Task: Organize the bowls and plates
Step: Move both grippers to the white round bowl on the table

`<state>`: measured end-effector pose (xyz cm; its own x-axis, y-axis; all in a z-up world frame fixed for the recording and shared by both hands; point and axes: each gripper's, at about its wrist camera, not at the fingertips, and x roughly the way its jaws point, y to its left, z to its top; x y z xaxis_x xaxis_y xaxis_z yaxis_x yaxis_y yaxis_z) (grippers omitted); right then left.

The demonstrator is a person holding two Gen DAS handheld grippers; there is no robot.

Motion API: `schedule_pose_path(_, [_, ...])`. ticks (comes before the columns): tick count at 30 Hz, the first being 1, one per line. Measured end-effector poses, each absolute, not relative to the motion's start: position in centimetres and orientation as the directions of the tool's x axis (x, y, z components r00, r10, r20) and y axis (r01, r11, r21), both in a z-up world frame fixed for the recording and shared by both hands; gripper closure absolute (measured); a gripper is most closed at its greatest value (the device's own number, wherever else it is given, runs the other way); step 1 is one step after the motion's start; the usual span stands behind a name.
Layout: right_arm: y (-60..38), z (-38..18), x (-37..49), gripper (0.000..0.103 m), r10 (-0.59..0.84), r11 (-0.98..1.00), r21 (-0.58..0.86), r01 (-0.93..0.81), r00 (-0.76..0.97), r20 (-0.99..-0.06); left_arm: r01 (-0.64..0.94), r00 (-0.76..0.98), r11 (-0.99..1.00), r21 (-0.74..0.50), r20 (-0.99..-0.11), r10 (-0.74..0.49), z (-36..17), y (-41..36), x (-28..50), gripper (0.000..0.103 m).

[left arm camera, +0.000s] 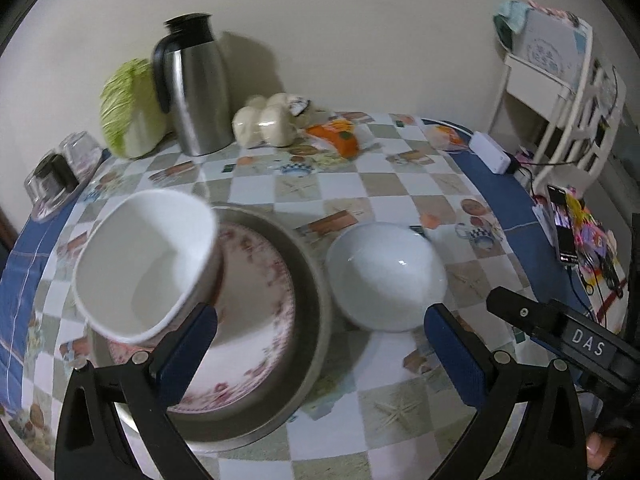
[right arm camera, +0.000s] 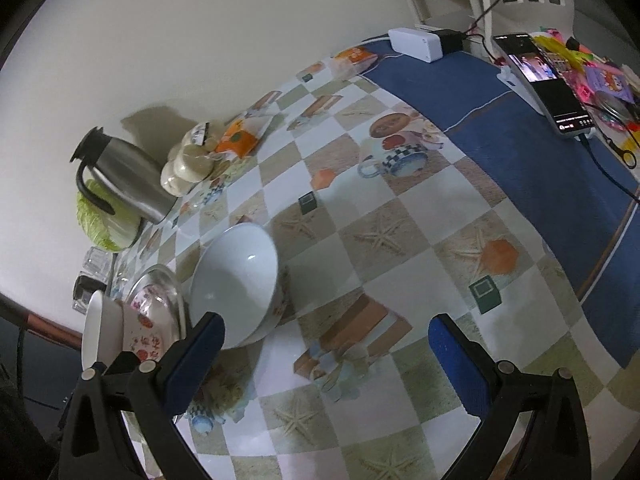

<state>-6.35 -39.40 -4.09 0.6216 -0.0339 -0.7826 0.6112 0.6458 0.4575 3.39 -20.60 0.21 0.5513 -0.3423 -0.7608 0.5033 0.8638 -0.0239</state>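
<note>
Nearest in the left wrist view, the left gripper (left arm camera: pixel 320 344) has its two blue-padded fingers spread wide, holding nothing. Between and just beyond them sits a round metal pan (left arm camera: pixel 316 280) on a checkered tablecloth (left arm camera: pixel 400 184), with a flowered plate (left arm camera: pixel 256 320) lying flat inside it. A white bowl (left arm camera: pixel 144 264) is tilted on its side over the left part of the plate and pan, its open mouth facing the camera and its rim close to the left finger; whether they touch is unclear. Just right of the pan, a second white bowl (left arm camera: pixel 386 276) stands upright on the cloth. At the far right edge, part of the right gripper's black body marked "DAS" is visible.

In the right wrist view, the right gripper (right arm camera: pixel 326 344) is also open wide and empty. The upright bowl (right arm camera: pixel 236 284) sits just beyond its left finger, with the pan (right arm camera: pixel 160 280) and tilted bowl (right arm camera: pixel 100 328) further left.

Farther back near the wall stand a steel jug (left arm camera: pixel 196 88), a cabbage (left arm camera: pixel 128 108), a bag of pale buns (left arm camera: pixel 264 120) and an orange packet (left arm camera: pixel 340 136). A phone (right arm camera: pixel 548 80) with a lit screen rests at the table's far right.
</note>
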Motion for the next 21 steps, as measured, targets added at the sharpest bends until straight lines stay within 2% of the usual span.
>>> schedule_pose_path(10, [-41.3,-5.4,-5.9,0.0,-0.048,0.616,0.444,0.651,0.593,-0.804,0.531,0.513,0.847,-0.031,-0.783,-0.35,-0.5,-24.1,5.9,0.001])
schedule_pose_path(12, [-41.5,-5.8,-5.5,0.0,-0.055,0.61,0.435,0.662,0.582,-0.811,0.528,0.507,0.849,-0.031,-0.79,-0.344,-0.7,-24.5,6.6,0.006])
schedule_pose_path(14, [-41.5,-6.2,-5.0,0.0,-0.043,0.616,0.435,0.657,0.579,-0.814,0.525,0.498,0.85,-0.034,-0.798,-0.339,-1.0,-24.9,7.4,0.018])
schedule_pose_path(17, [-41.3,-6.7,-4.2,0.0,-0.034,0.619,0.432,0.655,0.572,-0.819,0.514,0.49,0.857,-0.043,-0.805,-0.335,-1.4,-25.1,8.3,0.02])
schedule_pose_path(20, [-41.1,-7.1,-3.5,0.0,-0.026,0.619,0.434,0.655,0.569,-0.822,0.512,0.466,0.856,-0.073,-0.814,-0.348,-1.8,-25.2,9.3,0.029])
schedule_pose_path(21, [-40.9,-7.2,-3.2,0.001,-0.02,0.619,0.438,0.652,0.57,-0.821,0.51,0.462,0.857,-0.077,-0.816,-0.348,-1.9,-25.2,9.6,0.029])
